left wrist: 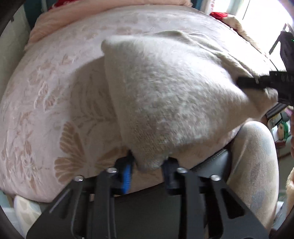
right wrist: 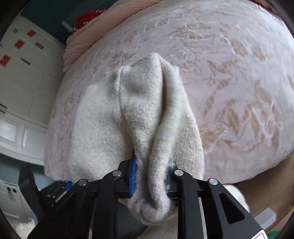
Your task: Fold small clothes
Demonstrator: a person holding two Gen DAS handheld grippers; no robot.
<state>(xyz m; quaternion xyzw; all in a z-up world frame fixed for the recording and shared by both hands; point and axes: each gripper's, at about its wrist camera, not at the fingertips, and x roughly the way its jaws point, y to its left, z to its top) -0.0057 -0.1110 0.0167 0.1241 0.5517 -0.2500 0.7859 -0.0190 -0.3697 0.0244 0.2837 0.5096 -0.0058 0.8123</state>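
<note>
A cream knitted garment (left wrist: 165,95) is stretched above the pink flowered bed cover (left wrist: 46,88). My left gripper (left wrist: 148,165) is shut on one corner of it near the bed's front edge. My right gripper (right wrist: 152,176) is shut on another bunched corner of the garment (right wrist: 139,114), which hangs in folds ahead of it. The right gripper also shows in the left wrist view (left wrist: 257,82) at the far right, clamped on the cloth. The left gripper shows dimly at the lower left of the right wrist view (right wrist: 60,185).
The bed cover (right wrist: 238,92) fills both views. A peach quilt (left wrist: 55,22) and red cloth (left wrist: 62,3) lie at the far end. White cabinets (right wrist: 23,82) stand to the left. The person's patterned trouser leg (left wrist: 257,165) is at the right.
</note>
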